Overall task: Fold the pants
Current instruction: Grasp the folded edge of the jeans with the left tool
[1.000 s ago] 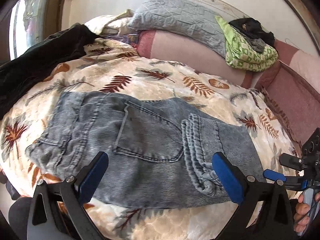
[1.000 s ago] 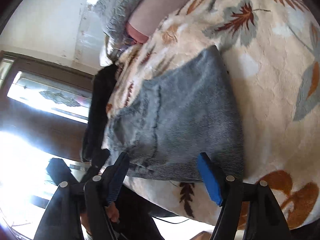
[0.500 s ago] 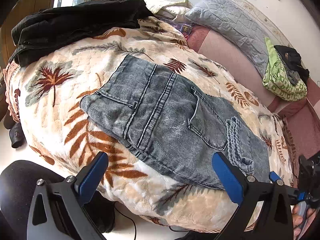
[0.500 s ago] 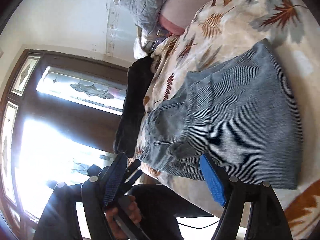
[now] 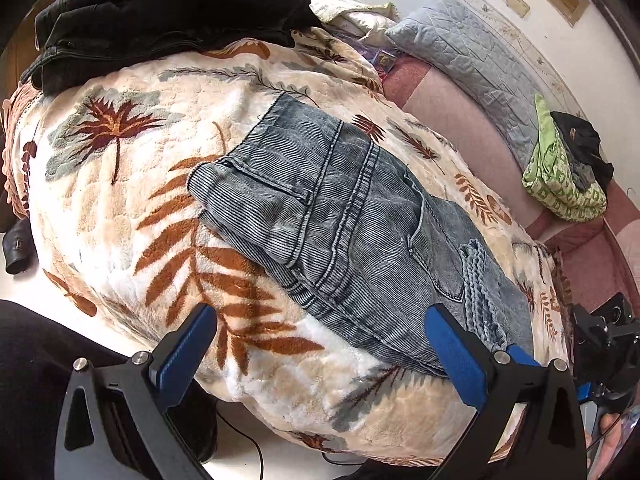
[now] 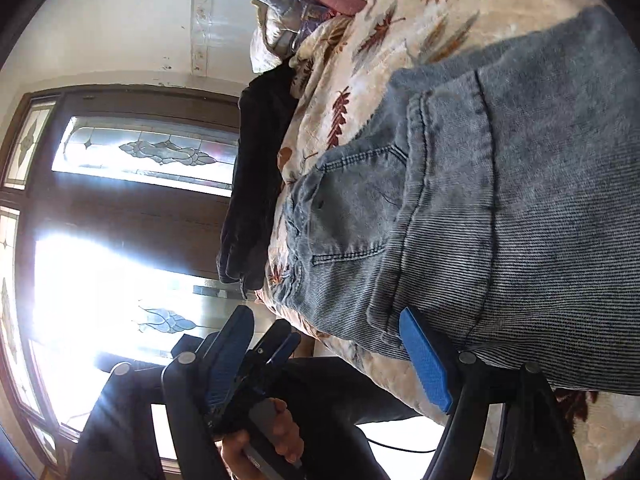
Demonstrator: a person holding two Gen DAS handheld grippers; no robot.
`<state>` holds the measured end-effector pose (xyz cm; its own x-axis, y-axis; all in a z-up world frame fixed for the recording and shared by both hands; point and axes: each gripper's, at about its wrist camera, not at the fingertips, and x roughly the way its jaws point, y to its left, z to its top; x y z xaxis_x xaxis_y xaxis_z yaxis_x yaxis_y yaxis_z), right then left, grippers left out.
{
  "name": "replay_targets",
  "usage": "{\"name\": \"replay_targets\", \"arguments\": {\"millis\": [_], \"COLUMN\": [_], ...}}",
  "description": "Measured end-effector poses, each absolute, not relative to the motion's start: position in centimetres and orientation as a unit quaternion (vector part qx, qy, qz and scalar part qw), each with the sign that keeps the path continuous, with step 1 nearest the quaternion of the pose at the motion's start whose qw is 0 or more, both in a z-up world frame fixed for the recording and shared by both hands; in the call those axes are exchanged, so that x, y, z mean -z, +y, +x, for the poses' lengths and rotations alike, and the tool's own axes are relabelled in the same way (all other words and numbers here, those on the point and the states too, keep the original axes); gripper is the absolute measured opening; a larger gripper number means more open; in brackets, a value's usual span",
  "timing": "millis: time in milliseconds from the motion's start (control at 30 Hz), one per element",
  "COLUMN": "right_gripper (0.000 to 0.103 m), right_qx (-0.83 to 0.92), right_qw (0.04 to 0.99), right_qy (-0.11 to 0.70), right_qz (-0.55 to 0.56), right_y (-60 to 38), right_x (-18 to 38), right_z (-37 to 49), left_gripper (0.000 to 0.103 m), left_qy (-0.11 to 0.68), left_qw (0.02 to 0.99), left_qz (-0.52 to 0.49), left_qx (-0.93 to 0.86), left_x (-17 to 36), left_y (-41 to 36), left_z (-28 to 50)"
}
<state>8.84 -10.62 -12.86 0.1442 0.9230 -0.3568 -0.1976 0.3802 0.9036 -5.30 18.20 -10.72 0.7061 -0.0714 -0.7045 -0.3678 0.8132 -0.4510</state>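
The grey-blue denim pants (image 5: 352,232) lie folded into a compact rectangle on the leaf-patterned blanket (image 5: 132,184), back pocket and waistband up. They also fill the right of the right wrist view (image 6: 500,216). My left gripper (image 5: 320,344) is open and empty, held back from the bed's near edge, its right finger near the pants' lower corner. My right gripper (image 6: 328,344) is open and empty, just off the pants' near edge. The other gripper and the hand holding it show in the right wrist view (image 6: 256,396).
A black garment (image 5: 160,28) lies at the blanket's far left edge. A grey quilted pillow (image 5: 472,56) and a green cloth pile (image 5: 560,176) rest on the pink sofa back (image 5: 452,112). A bright stained-glass door (image 6: 120,216) is behind. The floor and a cable lie below the bed's edge.
Both grippers have pulled back and away from the folded pants, staying open. The left view has swung left and lower, showing more blanket and floor. The pants have not moved.
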Motion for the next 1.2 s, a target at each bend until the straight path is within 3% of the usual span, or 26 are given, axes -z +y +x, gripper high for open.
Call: {"name": "replay_targets", "arguments": {"millis": [100,267,567,933,1033,1100,1133,1200], "right_gripper": [0.079,0.079,0.079,0.079,0.079,0.079,0.079,0.079], "right_qx": [-0.403,-0.411,-0.417,-0.426,-0.433,-0.434,-0.433,-0.432], "right_qw": [0.661,0.689,0.704,0.705,0.703,0.698,0.696,0.693], "right_qy": [0.534,0.491,0.454,0.445,0.441,0.446,0.449,0.454], "right_qz": [0.340,0.341,0.353,0.351,0.351,0.355,0.356,0.356], "right_y": [-9.8,-11.4,-13.4,-14.0,-13.6,-12.8,-12.3,-10.8], "right_x": [15.4,13.5,13.9,13.6,12.3,11.3,10.7,9.7], "right_z": [9.2,8.6,7.9,7.5,7.6,8.3,8.9,10.4], "left_gripper": [0.103,0.103,0.103,0.103,0.086,0.034,0.024,0.020], "left_qy": [0.371,0.358,0.319,0.308,0.308,0.321,0.330,0.332], "left_qw": [0.871,0.863,0.796,0.776,0.781,0.789,0.791,0.791], "left_qz": [-0.310,-0.347,-0.512,-0.549,-0.542,-0.524,-0.513,-0.513], "left_qx": [-0.088,-0.086,-0.042,-0.041,-0.037,-0.035,-0.041,-0.041], "left_x": [10.9,10.8,12.2,12.9,12.8,12.9,13.0,13.3], "left_y": [19.1,21.0,25.0,26.3,26.5,26.5,26.5,26.7], "left_z": [-5.4,-5.6,-4.2,-1.9,-1.4,-1.0,-0.7,-0.7]}}
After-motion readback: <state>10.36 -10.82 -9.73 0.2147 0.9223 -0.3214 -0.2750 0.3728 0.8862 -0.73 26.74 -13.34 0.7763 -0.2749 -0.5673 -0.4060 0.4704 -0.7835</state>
